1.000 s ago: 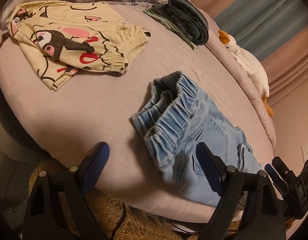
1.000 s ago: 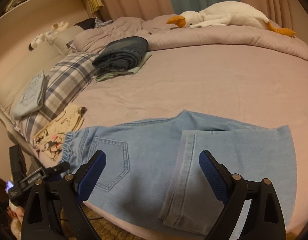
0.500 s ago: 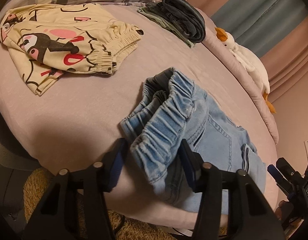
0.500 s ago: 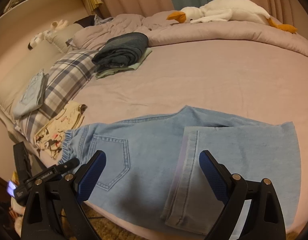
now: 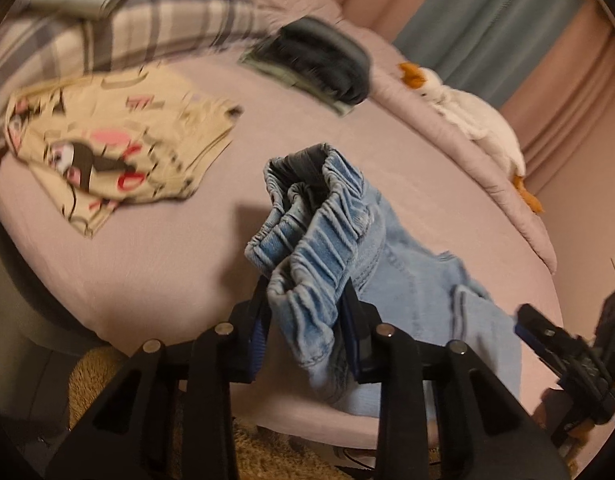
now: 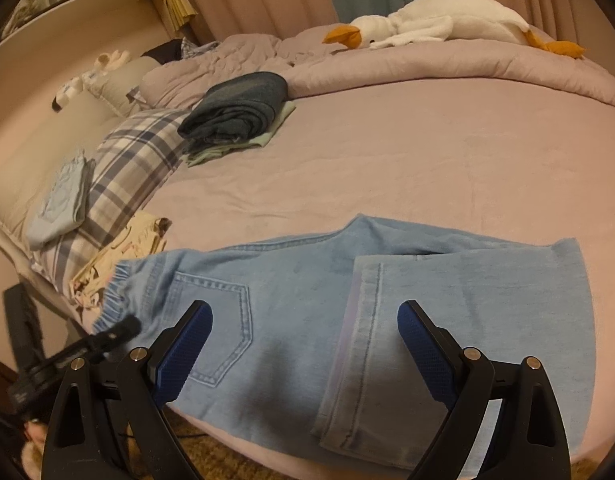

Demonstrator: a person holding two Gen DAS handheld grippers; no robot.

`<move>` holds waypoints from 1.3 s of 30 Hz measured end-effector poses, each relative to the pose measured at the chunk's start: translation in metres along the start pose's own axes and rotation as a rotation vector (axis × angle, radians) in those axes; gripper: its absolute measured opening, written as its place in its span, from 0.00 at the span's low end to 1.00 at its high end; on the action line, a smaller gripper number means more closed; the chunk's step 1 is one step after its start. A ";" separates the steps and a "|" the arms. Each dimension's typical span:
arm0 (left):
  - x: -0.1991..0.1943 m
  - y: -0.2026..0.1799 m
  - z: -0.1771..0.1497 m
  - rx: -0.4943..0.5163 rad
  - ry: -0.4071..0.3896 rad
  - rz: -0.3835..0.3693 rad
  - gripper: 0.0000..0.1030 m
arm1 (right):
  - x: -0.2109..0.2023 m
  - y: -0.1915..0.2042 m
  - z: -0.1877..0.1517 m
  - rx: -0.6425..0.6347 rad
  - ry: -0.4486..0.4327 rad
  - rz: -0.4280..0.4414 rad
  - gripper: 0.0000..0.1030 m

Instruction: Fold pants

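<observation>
Light blue jeans [image 6: 299,272] lie flat along the near edge of the pink bed [image 6: 427,152], one leg folded back over the other on the right. My left gripper [image 5: 305,296] is closing on the gathered elastic waistband [image 5: 315,240]. The bunched denim is pinched between its pads and lifted a little off the sheet. The same gripper shows blurred at the lower left of the right wrist view [image 6: 107,336]. My right gripper [image 6: 303,312] hovers open over the back pocket and the folded leg hem, holding nothing.
Cream cartoon-print pants [image 5: 107,144] lie left of the jeans. A dark folded stack [image 5: 327,64] sits further back beside a plaid pillow [image 5: 127,32]. A plush goose [image 6: 427,28] rests on the rolled quilt at the far edge. A shaggy rug [image 5: 267,452] lies below the bed edge.
My left gripper moved in from wide open, closed round the jeans' waistband and raised it, bunching the denim. The right gripper has stayed where it was.
</observation>
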State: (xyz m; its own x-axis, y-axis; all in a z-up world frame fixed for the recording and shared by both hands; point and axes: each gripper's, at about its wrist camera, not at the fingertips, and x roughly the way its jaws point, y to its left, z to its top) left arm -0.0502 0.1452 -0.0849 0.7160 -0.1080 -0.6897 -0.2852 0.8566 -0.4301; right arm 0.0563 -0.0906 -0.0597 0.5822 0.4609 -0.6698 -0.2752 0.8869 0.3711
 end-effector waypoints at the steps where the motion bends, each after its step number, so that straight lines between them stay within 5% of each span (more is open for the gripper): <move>1: -0.005 -0.006 0.001 0.011 -0.010 -0.011 0.29 | -0.001 -0.002 0.000 0.006 -0.004 -0.001 0.91; 13: -0.020 -0.095 -0.001 0.222 -0.042 -0.161 0.28 | -0.019 -0.021 0.004 0.054 -0.049 -0.006 0.91; 23: 0.025 -0.161 -0.033 0.394 0.101 -0.324 0.27 | -0.045 -0.057 0.006 0.133 -0.114 -0.031 0.91; 28: 0.045 -0.175 -0.047 0.399 0.266 -0.446 0.37 | -0.050 -0.079 0.001 0.182 -0.095 -0.057 0.91; 30: 0.037 -0.171 -0.046 0.381 0.258 -0.488 0.62 | -0.052 -0.083 -0.001 0.191 -0.093 -0.062 0.91; 32: 0.027 -0.161 -0.041 0.366 0.197 -0.430 0.78 | -0.054 -0.085 -0.001 0.198 -0.090 -0.054 0.91; 38: 0.031 -0.104 -0.023 0.251 0.152 -0.198 0.78 | -0.037 -0.080 -0.001 0.204 -0.030 0.024 0.90; 39: 0.034 -0.093 -0.023 0.223 0.156 -0.164 0.78 | -0.032 -0.078 -0.001 0.201 -0.018 0.043 0.84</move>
State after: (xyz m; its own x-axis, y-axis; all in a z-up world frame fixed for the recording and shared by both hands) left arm -0.0139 0.0499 -0.0816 0.6294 -0.3148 -0.7104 -0.0155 0.9090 -0.4165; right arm 0.0582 -0.1745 -0.0675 0.5872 0.4958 -0.6398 -0.1428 0.8415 0.5211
